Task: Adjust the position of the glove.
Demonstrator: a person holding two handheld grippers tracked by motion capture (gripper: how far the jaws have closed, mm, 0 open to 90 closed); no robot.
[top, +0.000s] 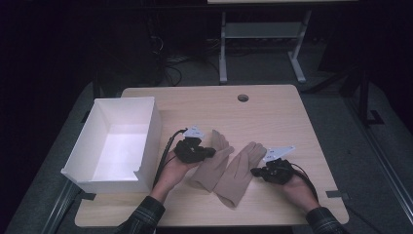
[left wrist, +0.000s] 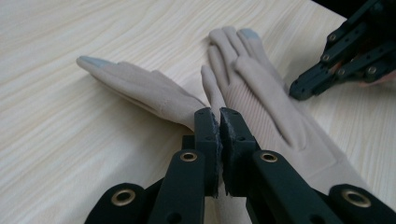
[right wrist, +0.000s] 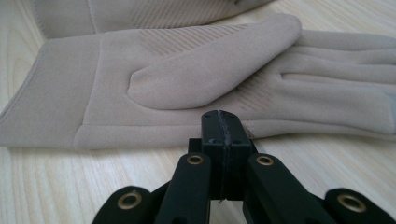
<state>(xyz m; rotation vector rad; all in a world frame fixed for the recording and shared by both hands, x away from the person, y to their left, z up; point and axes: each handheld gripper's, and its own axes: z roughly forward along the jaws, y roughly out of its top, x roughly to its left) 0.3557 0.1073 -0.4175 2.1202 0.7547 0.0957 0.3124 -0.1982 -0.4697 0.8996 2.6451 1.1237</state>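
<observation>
The left gripper point(top: 210, 152) pinches the edge of one beige glove point(top: 212, 161); the right gripper point(top: 255, 171) is pressed shut at the other glove point(top: 240, 173), holding nothing visible. Both gloves lie mid-desk point(top: 272, 107), the white box point(top: 97, 173) at the left edge likely their destination, nothing packed yet.

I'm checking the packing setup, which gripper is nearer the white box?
Left. The left gripper sits just beside the white box, over the gloves; the right gripper is beyond them.

Bare table point(top: 272, 109) beyond the gloves point(top: 229, 168); white box point(top: 117, 144) blocking the left.
</observation>
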